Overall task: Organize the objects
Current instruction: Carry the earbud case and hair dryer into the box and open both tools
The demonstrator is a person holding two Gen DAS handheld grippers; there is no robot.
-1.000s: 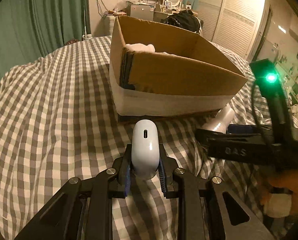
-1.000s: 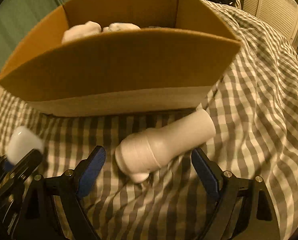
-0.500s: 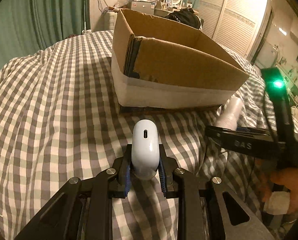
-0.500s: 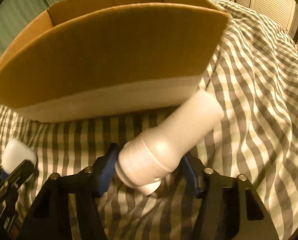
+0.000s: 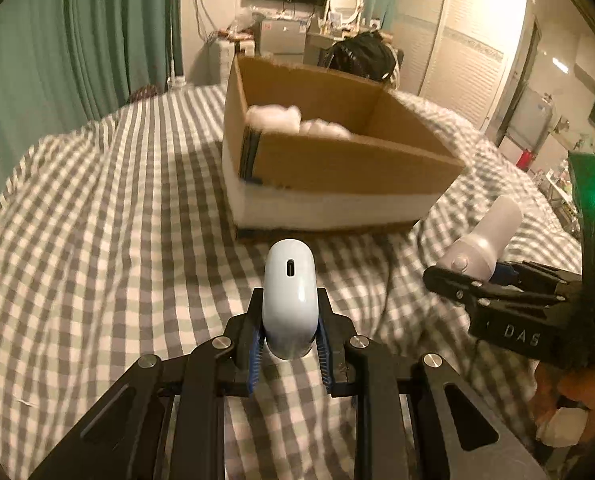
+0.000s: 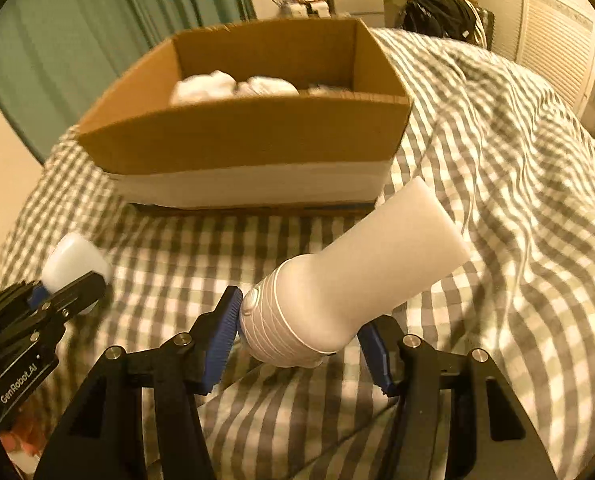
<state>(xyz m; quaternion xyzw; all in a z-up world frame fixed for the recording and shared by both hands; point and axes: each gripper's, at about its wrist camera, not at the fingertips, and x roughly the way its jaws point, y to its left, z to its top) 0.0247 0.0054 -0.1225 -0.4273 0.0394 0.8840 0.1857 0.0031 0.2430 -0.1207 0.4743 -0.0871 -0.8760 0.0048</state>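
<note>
1. Case (image 5: 290, 300), white, clamped in the left gripper (image 5: 289, 344) jaws above the checked bed (image 5: 97, 240), short of the box (image 5: 337, 168).
2. Bottle (image 6: 337, 292) sits between the right gripper (image 6: 297, 344) jaws, which are closing on it; next, I judge, both go over the box (image 6: 249, 136) rim.

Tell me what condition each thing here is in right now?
Brown cardboard box: open-topped, white crumpled items inside.
Small white rounded case: clamped in left gripper.
White plastic bottle-shaped device: tilted, gripped as right gripper jaws close.
Grey checked bedspread: rumpled.
</note>
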